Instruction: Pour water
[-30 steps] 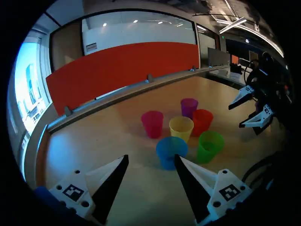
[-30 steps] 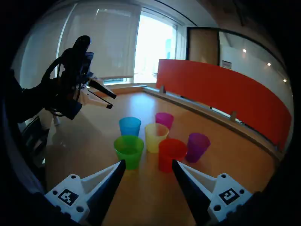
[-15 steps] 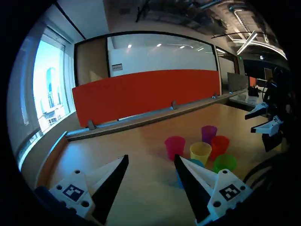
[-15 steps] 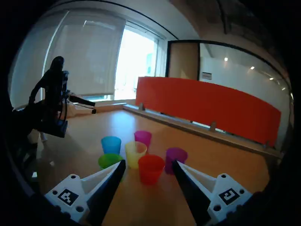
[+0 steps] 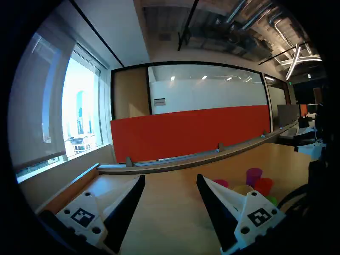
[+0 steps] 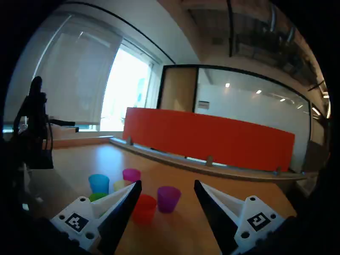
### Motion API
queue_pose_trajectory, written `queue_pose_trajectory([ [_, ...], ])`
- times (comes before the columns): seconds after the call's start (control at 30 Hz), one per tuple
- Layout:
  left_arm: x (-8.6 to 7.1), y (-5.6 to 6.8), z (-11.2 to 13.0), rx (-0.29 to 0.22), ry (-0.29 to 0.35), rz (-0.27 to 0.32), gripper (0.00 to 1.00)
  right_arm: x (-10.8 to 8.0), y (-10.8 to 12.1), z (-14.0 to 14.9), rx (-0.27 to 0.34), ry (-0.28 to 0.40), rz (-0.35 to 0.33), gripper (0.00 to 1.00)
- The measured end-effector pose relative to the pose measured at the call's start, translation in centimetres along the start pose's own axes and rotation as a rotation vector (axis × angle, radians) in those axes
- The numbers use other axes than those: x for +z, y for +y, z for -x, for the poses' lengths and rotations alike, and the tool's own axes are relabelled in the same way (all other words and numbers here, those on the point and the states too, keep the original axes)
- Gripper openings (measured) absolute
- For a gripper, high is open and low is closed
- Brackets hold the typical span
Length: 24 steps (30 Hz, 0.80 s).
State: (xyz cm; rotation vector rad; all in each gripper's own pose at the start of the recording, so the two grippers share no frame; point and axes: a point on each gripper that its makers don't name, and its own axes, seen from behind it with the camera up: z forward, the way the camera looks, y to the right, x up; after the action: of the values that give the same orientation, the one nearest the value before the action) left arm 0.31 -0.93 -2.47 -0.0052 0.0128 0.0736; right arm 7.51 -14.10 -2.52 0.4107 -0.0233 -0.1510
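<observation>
Several coloured plastic cups stand clustered on the wooden table (image 6: 255,199). In the right gripper view I see the blue cup (image 6: 98,183), pink cup (image 6: 131,174), yellow cup (image 6: 120,185), green cup (image 6: 96,196), red cup (image 6: 143,208) and purple cup (image 6: 168,198). My right gripper (image 6: 167,183) is open and empty above and behind them. The left gripper (image 6: 63,123) is at the far left, held by a dark hand. In the left gripper view my left gripper (image 5: 170,178) is open and empty, with the purple cup (image 5: 254,174), red cup (image 5: 264,185) and pink cup (image 5: 221,182) low right.
An orange partition (image 5: 191,131) runs along the table's far edge on a metal rail. Bright windows (image 6: 123,93) lie to the left. The white tip of the right gripper (image 5: 312,148) shows at the far right edge of the left gripper view.
Both views have tilted upward: the cups have slid low in each frame and partly behind the fingers, while ceiling and wall take up more. Both grippers stay open.
</observation>
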Motion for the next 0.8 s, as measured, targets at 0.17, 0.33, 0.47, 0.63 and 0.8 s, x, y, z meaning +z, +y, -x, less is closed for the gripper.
queue_pose_trajectory([
  [0.17, -0.3, -0.9, -0.1, -0.015, 0.015, -0.054, 0.89, -0.5, 2.9, -1.2, 0.032, 0.052, 0.134, 0.95],
  [0.33, -0.5, -1.4, -0.4, -0.057, 0.036, -0.085, 0.89, -1.0, 5.2, -2.1, 0.048, 0.089, 0.232, 0.96],
  [0.47, -0.5, -1.8, -0.7, -0.099, 0.049, -0.098, 0.89, -1.4, 6.4, -2.6, 0.052, 0.105, 0.282, 0.95],
  [0.63, -0.6, -1.9, -0.8, -0.107, 0.053, -0.104, 0.89, -2.0, 7.6, -3.0, 0.06, 0.12, 0.32, 0.95],
  [0.8, -0.5, -1.4, -0.9, -0.096, 0.055, -0.099, 0.89, -2.5, 8.9, -3.3, 0.062, 0.126, 0.353, 0.95],
])
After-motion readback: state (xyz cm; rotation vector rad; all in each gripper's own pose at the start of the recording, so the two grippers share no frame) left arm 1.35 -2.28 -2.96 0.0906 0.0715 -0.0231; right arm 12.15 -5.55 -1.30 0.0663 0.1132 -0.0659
